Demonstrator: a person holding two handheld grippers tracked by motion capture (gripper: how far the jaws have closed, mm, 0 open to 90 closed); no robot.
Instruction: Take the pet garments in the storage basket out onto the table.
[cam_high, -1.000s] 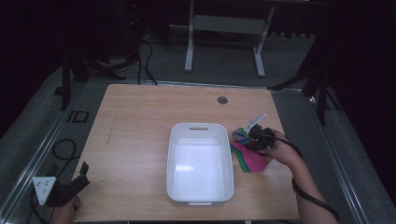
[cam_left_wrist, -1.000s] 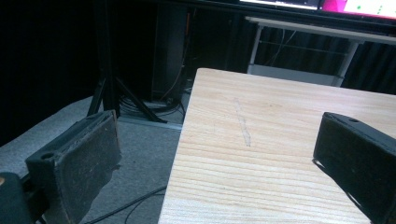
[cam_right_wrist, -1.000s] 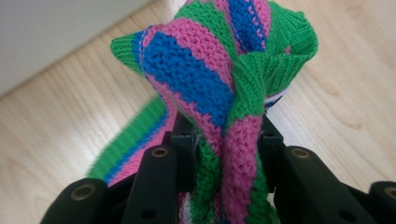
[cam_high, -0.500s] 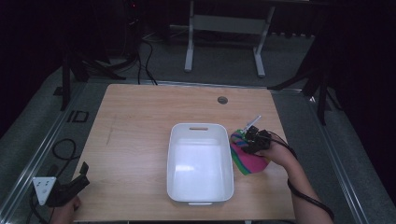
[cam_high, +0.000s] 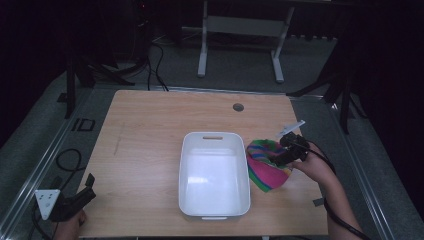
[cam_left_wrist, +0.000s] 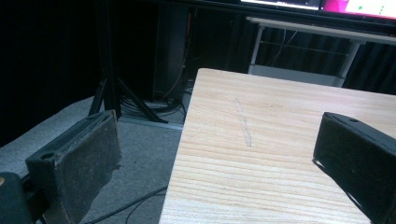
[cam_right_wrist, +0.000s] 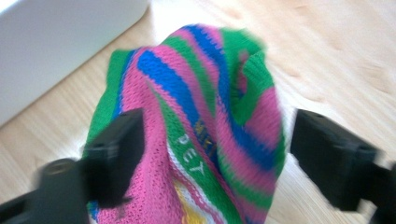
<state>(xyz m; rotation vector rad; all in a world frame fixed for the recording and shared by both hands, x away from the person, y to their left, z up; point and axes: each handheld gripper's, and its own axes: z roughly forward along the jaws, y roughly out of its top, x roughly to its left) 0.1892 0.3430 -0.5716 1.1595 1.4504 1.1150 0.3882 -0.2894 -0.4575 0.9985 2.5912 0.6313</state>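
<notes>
A striped knit garment (cam_high: 264, 169) in pink, green and blue lies bunched on the wooden table (cam_high: 150, 140), just right of a white plastic bin (cam_high: 215, 136). My right gripper (cam_high: 281, 156) is down at the garment's right edge. In the right gripper view the garment (cam_right_wrist: 210, 107) bulges up between the two jaws, and that gripper (cam_right_wrist: 217, 140) stands open with one jaw on each side of the fabric. White letters show on a green stripe. My left gripper (cam_high: 90, 187) hangs off the table's near left corner, and it is open and empty (cam_left_wrist: 219, 140).
The bin's inside looks bare, and its wall (cam_right_wrist: 56, 42) stands close to the garment. A round cable hole (cam_high: 238, 107) sits near the table's far edge. Cables lie on the grey floor (cam_left_wrist: 140, 163) left of the table, with metal stands behind.
My right gripper has shifted a little toward the person and lower onto the garment, which now looks more bunched. The left gripper has stayed put.
</notes>
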